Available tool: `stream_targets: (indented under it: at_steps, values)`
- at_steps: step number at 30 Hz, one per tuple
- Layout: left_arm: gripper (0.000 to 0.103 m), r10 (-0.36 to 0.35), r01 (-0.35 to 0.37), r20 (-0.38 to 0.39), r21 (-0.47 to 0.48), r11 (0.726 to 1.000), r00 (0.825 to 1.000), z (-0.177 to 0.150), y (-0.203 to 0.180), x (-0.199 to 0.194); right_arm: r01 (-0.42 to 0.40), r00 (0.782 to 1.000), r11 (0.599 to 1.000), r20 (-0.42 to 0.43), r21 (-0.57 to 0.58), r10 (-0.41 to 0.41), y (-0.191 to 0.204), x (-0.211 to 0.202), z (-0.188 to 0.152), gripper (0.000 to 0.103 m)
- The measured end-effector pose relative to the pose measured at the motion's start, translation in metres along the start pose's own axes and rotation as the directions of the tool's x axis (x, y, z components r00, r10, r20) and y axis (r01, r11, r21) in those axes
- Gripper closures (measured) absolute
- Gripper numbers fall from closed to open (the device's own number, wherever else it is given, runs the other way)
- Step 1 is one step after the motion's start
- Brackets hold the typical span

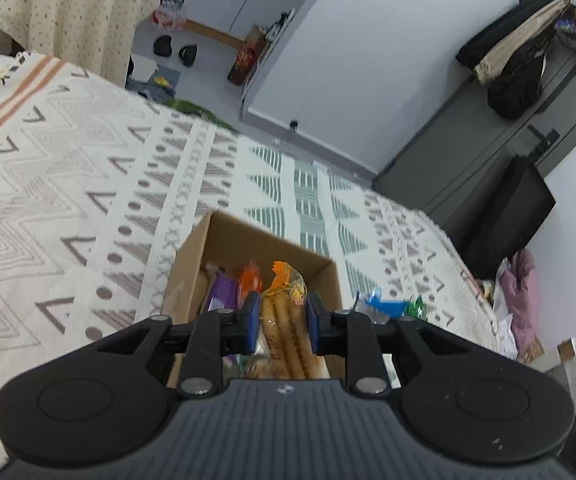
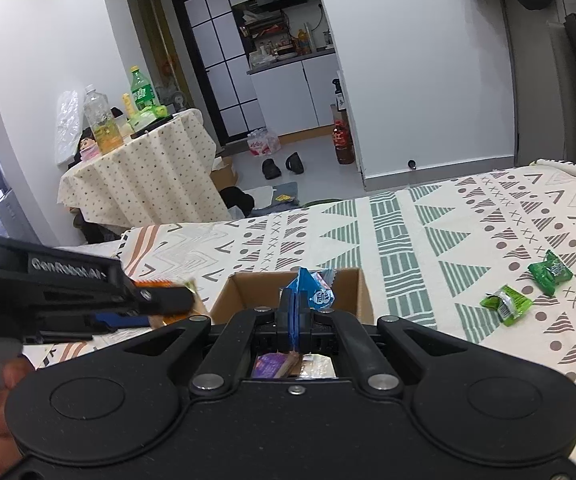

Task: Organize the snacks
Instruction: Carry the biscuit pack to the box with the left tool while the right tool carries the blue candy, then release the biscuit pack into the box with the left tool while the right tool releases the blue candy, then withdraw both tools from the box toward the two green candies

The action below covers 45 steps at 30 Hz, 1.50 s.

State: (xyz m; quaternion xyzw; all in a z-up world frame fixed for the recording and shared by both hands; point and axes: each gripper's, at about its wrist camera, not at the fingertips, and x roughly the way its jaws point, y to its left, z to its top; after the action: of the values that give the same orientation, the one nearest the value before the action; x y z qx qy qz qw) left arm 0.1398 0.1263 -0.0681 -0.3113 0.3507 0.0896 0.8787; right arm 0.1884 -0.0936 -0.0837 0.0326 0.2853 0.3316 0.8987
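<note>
the left wrist camera sat just behind the left gripper (image 1: 281, 322), looking forward and down along its fingers, close over the open cardboard box (image 1: 192, 268) on the patterned bed cover (image 1: 68, 184); a grey door stood far off at 1 o'clock. the right wrist camera sat behind the right gripper (image 2: 296, 316), held lower and flatter, facing across the same box (image 2: 348, 292) toward a kitchen doorway at 12 o'clock and a draped round table (image 2: 140, 176) at 10 o'clock. both views shared the box, the bed cover and the white wall; the right view also caught the left gripper (image 2: 144, 304) at 9 o'clock.
</note>
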Motion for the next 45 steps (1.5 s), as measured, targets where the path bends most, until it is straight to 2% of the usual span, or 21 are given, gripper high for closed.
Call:
stream_targets:
  at_steps: [3,6,9,17,22,24,28,40,42,45]
  values:
    - [0.077,0.012,-0.012,-0.055,0.0,1.0,0.998,-0.003,0.002,0.005,-0.003,1.0,1.0,-0.004,-0.009,0.003,0.006,0.0,-0.001,0.103]
    - [0.07,0.043,-0.043,-0.066,-0.001,0.999,0.997,-0.005,0.006,0.004,-0.003,1.0,1.0,-0.006,-0.015,0.003,0.01,-0.002,-0.002,0.103]
    - [0.063,0.071,-0.071,-0.051,-0.009,0.997,0.996,-0.004,0.011,0.0,-0.001,1.0,1.0,-0.008,-0.018,0.001,0.012,-0.003,-0.003,0.103]
    - [0.053,0.081,-0.081,-0.033,-0.019,0.997,0.996,0.0,0.012,-0.009,-0.02,1.0,0.999,-0.013,-0.033,0.019,0.023,-0.009,-0.004,0.103]
    - [0.042,0.09,-0.09,-0.014,-0.033,0.995,0.996,0.004,0.015,-0.013,-0.064,0.997,0.998,-0.053,-0.025,0.063,0.029,-0.011,-0.007,0.103]
    - [0.038,0.093,-0.094,-0.01,-0.038,0.995,0.996,0.005,0.015,-0.013,-0.068,0.996,0.998,-0.067,-0.018,0.067,0.029,-0.012,-0.009,0.098]
    - [0.036,0.089,-0.09,-0.006,-0.035,0.995,0.996,0.004,0.013,-0.013,-0.068,0.995,0.997,-0.069,-0.022,0.066,0.029,-0.018,-0.009,0.096]
    - [0.018,0.126,-0.124,-0.041,0.037,0.992,0.991,-0.008,-0.01,-0.01,0.017,0.998,1.0,-0.057,0.017,-0.016,-0.001,-0.037,-0.009,0.068]
    - [0.017,0.13,-0.128,-0.042,0.045,0.991,0.991,-0.01,-0.015,-0.011,0.03,0.998,0.999,-0.051,0.019,-0.029,-0.005,-0.041,-0.009,0.059]
    - [0.014,0.133,-0.13,-0.042,0.063,0.989,0.99,-0.013,-0.024,-0.013,0.044,0.998,0.999,-0.043,0.018,-0.043,-0.011,-0.049,-0.009,0.053]
